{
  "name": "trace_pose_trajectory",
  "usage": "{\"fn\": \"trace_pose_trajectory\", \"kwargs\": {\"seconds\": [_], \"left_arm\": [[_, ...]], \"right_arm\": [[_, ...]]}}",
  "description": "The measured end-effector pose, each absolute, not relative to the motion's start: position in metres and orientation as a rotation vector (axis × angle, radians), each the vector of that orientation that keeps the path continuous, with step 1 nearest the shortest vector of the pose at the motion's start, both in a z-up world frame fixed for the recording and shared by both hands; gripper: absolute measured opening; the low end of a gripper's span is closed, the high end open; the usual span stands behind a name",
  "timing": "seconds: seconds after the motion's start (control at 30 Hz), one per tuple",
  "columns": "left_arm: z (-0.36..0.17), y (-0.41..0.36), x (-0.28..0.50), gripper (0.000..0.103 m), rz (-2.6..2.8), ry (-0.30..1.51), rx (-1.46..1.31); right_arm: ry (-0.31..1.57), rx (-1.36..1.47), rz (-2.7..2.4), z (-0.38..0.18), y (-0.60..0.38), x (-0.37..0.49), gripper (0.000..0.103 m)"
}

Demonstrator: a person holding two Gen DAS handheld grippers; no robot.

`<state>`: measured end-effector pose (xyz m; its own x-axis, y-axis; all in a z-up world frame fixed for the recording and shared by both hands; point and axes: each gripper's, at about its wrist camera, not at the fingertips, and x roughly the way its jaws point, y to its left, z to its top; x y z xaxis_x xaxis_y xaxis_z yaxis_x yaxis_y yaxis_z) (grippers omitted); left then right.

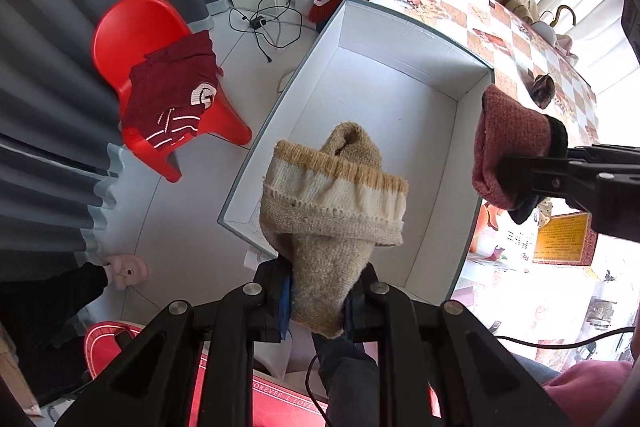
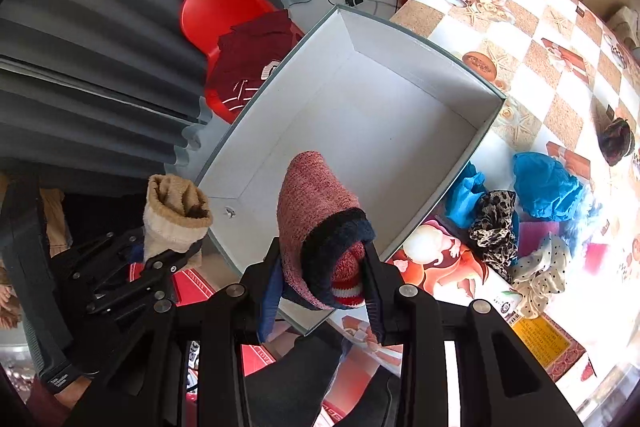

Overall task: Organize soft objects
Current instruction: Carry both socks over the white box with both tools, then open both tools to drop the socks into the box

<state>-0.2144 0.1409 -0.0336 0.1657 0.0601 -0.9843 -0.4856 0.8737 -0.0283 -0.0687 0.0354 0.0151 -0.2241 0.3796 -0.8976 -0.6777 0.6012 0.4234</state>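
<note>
My left gripper (image 1: 320, 301) is shut on a beige knitted sock (image 1: 332, 203) with a cream and tan cuff, held above the near end of a white box (image 1: 400, 99). My right gripper (image 2: 326, 281) is shut on a pink knitted sock (image 2: 316, 215) with a dark navy cuff, also held over the near end of the white box (image 2: 360, 123). The box is empty inside. The pink sock and right gripper (image 1: 516, 173) show at the right of the left wrist view. The beige sock (image 2: 176, 215) and left gripper (image 2: 172, 259) show at the left of the right wrist view.
The box sits at the edge of a table with a checked cloth (image 2: 532, 39). Blue cloths (image 2: 544, 183), a leopard-print cloth (image 2: 494, 227) and a dotted cloth (image 2: 540, 275) lie to its right. A red chair (image 1: 132, 39) with a maroon sweater (image 1: 176, 87) stands by grey curtains (image 1: 48, 131).
</note>
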Motion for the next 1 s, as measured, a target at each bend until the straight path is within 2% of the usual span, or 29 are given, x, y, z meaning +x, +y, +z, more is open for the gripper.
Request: {"fn": "trace_pose_trajectory", "kwargs": {"seconds": [0.43,0.53,0.57,0.6,0.63,0.67,0.7,0.73,0.8,0.9,1.0], "left_arm": [[-0.045,0.141,-0.204,0.021,0.376,1.39,-0.349],[-0.044,0.139,-0.202,0.026,0.368,1.378,-0.337],[-0.044,0.138,-0.202,0.031,0.369,1.373,-0.328],[-0.044,0.138,-0.201,0.047,0.375,1.368,-0.313],[-0.044,0.136,-0.201,0.068,0.381,1.36,-0.295],[-0.043,0.135,-0.201,0.078,0.383,1.35,-0.282],[-0.042,0.135,-0.202,0.084,0.378,1.335,-0.28],[-0.041,0.135,-0.202,0.084,0.362,1.325,-0.289],[-0.038,0.138,-0.203,0.085,0.323,1.304,-0.322],[-0.025,0.141,-0.194,0.093,0.278,1.273,-0.342],[-0.006,0.137,-0.17,0.093,0.199,1.25,-0.339]], "right_arm": [[1.504,-0.304,0.996,0.009,0.048,-0.071,0.037],[1.497,-0.31,0.997,0.009,0.052,-0.072,0.037],[1.499,-0.304,0.997,0.008,0.052,-0.072,0.041],[1.503,-0.299,0.995,0.007,0.053,-0.072,0.047],[1.507,-0.292,0.991,0.006,0.054,-0.071,0.062],[1.51,-0.281,0.987,0.006,0.054,-0.07,0.083],[1.512,-0.268,0.98,0.006,0.053,-0.069,0.093],[1.511,-0.258,0.968,0.007,0.051,-0.068,0.103],[1.499,-0.225,0.95,0.015,0.043,-0.063,0.102],[1.511,-0.132,0.887,0.031,0.013,-0.047,0.102],[1.512,0.048,0.814,0.054,-0.043,-0.021,0.102]]}}
